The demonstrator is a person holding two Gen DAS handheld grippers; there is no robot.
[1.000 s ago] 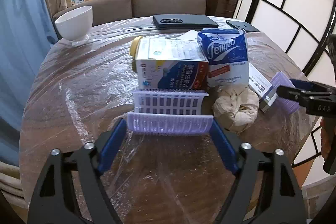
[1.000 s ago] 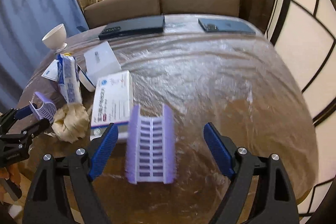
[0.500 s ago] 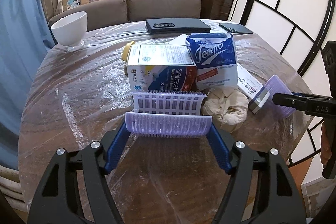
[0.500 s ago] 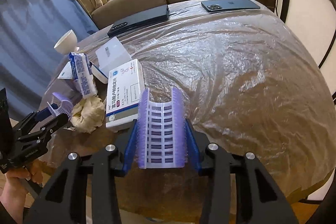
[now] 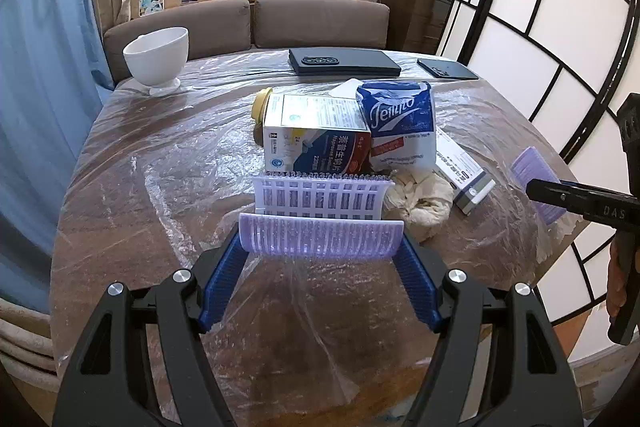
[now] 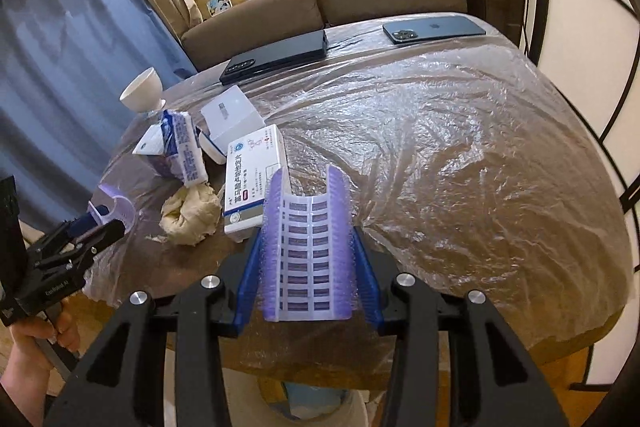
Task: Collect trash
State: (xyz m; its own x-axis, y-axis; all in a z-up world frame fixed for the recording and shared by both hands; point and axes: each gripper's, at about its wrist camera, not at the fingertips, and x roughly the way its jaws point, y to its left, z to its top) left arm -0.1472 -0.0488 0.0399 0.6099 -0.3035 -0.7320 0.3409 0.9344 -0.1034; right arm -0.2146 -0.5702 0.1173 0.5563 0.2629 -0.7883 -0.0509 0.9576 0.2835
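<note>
Each gripper holds a purple-and-white slotted plastic clip that pins the clear plastic sheet (image 6: 440,147) covering the round table. My left gripper (image 5: 320,259) is shut on one clip (image 5: 320,215) at the near edge. My right gripper (image 6: 308,251) is shut on the other clip (image 6: 308,243) and lifts the sheet's edge. The trash lies on the sheet: a milk carton (image 5: 316,139), a blue tissue pack (image 5: 400,123), a crumpled paper wad (image 5: 416,203) and a medicine box (image 6: 252,179).
A white bowl (image 5: 158,59), a black keyboard-like case (image 5: 344,61) and a phone (image 6: 432,29) lie at the table's far side. A sofa stands behind. A pale bin (image 6: 316,407) shows below the table edge under my right gripper.
My right gripper closed onto its clip and raised it with the sheet edge. My left gripper, still holding its clip, pulled back and up a little.
</note>
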